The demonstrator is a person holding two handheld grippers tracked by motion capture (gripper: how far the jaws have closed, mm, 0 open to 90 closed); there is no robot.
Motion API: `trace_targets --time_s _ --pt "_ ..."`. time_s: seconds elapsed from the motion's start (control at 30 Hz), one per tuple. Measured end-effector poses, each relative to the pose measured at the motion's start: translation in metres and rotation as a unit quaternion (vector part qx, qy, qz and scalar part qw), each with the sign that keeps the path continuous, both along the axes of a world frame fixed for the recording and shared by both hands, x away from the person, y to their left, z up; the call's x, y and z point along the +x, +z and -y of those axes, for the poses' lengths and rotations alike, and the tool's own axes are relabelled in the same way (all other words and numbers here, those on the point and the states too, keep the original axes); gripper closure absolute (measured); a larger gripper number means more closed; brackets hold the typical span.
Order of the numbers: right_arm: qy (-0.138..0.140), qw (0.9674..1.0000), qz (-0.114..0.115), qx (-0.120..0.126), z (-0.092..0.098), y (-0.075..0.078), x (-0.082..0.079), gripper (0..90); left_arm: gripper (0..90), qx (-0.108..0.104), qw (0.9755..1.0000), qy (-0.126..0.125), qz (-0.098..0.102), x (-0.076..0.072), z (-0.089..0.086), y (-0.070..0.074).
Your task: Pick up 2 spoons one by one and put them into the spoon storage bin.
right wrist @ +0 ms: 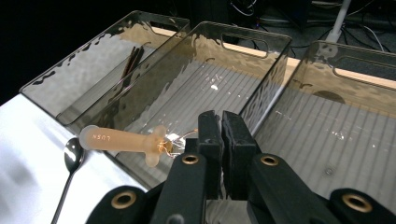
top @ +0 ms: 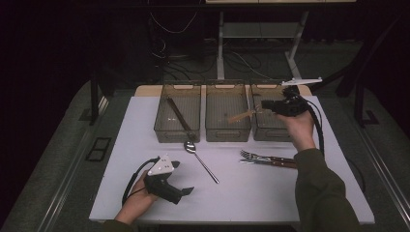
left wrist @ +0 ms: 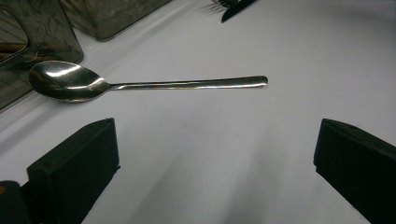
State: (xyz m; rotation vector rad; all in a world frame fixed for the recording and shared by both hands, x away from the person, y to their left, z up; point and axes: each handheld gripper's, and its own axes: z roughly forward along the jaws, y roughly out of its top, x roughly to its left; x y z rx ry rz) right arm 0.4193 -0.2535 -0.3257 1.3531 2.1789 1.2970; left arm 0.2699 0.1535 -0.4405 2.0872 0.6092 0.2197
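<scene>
My right gripper (top: 265, 105) (right wrist: 222, 126) hangs above the middle bin (top: 227, 133) and the right bin (top: 270, 135). It is shut on the thin wire end of a small beige-handled utensil (top: 240, 116) (right wrist: 122, 140), whose handle sticks out sideways over the middle bin. My left gripper (top: 183, 178) (left wrist: 215, 154) rests low at the front left of the table, open with nothing between its jaws. A steel spoon (top: 200, 159) (left wrist: 140, 84) lies on the white table just ahead of it, its bowl toward the bins.
Three smoky clear bins stand side by side at the back. The left bin (top: 164, 130) holds dark brown sticks (top: 178, 114). A fork and a knife with brown handles (top: 266, 158) lie at the right of the white table (top: 241, 193).
</scene>
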Motion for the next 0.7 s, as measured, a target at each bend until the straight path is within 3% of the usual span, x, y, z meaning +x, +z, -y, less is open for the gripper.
trace_targets --time_s 0.3,0.7 --pt "-0.007 0.9997 -0.016 -0.017 -0.029 -0.010 0.018 87.4 0.0 0.000 1.0000 -0.002 0.000 0.000 0.000 0.000" --pt "0.003 0.9985 -0.039 -0.038 -0.058 -0.030 0.032 87.4 0.0 -0.002 1.0000 -0.004 0.001 0.000 0.000 0.000"
